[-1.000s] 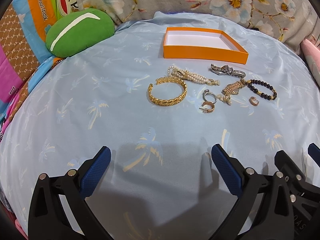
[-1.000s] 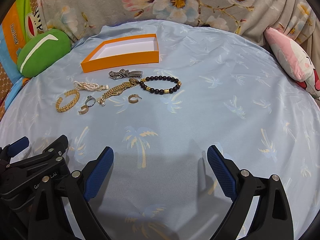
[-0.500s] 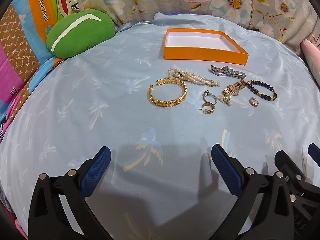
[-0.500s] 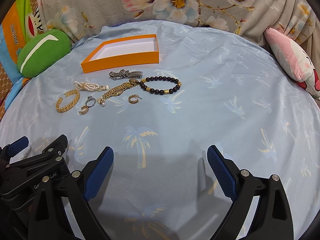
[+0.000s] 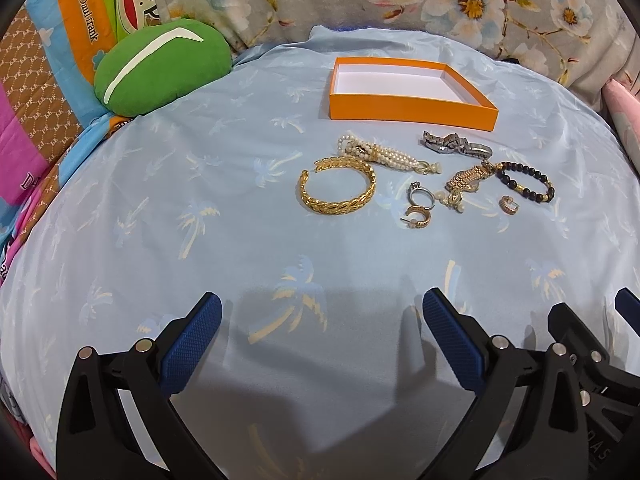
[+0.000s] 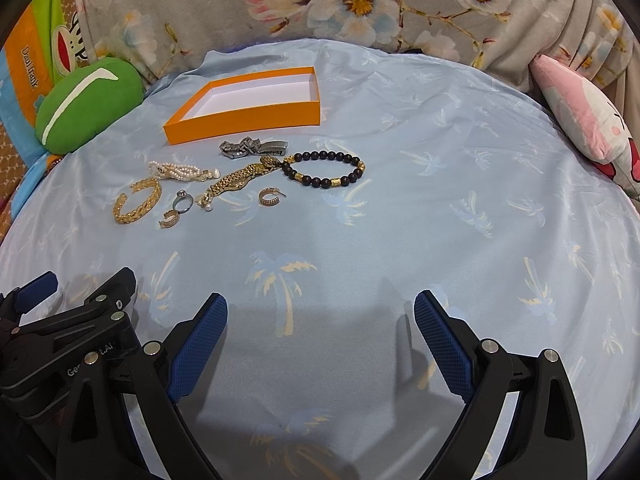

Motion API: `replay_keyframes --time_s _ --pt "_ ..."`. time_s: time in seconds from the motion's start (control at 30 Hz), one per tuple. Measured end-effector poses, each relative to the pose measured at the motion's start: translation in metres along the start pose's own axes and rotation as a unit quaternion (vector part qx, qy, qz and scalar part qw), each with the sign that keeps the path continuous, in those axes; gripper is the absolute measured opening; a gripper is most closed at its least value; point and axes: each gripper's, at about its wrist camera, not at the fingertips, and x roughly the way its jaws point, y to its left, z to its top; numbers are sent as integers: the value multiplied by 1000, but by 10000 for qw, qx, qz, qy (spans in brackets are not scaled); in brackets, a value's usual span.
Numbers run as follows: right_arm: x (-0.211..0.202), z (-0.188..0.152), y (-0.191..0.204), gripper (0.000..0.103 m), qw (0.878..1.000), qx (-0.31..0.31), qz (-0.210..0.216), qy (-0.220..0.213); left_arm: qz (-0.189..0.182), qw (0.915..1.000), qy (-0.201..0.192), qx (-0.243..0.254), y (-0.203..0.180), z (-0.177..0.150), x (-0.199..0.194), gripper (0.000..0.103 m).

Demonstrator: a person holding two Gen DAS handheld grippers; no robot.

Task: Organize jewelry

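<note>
An empty orange box (image 5: pixel 412 109) (image 6: pixel 244 118) sits at the back of the blue sheet. In front of it lie a gold cuff (image 5: pixel 338 189) (image 6: pixel 138 201), a pearl bracelet (image 5: pixel 384 155) (image 6: pixel 180 171), a silver watch band (image 5: pixel 456 146) (image 6: pixel 252 148), a gold chain (image 5: pixel 466 180) (image 6: pixel 236 179), a black bead bracelet (image 5: pixel 526 182) (image 6: pixel 324 169), a silver ring (image 5: pixel 420 196) (image 6: pixel 183 202) and two gold hoop earrings (image 5: pixel 418 218) (image 6: pixel 271 197). My left gripper (image 5: pixel 320 334) and right gripper (image 6: pixel 320 330) are open and empty, well short of the jewelry.
A green cushion (image 5: pixel 160 66) (image 6: pixel 86 106) lies at the back left, a pink pillow (image 6: pixel 588 120) at the right. Floral fabric (image 5: pixel 440 0) rises behind the box. The right gripper's body (image 5: pixel 592 356) is beside the left one.
Both views have shifted very slightly; the grippers stay open and the jewelry has not moved.
</note>
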Motion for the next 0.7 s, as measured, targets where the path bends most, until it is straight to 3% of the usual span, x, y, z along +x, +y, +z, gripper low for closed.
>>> replay_keyframes --time_s 0.23,0.7 --pt "0 0 0 93 10000 -1 3 -6 -64 9997 -213 -98 3 2 -3 98" --pt "0 1 0 93 10000 0 4 -5 40 9998 -184 -28 1 3 -4 98"
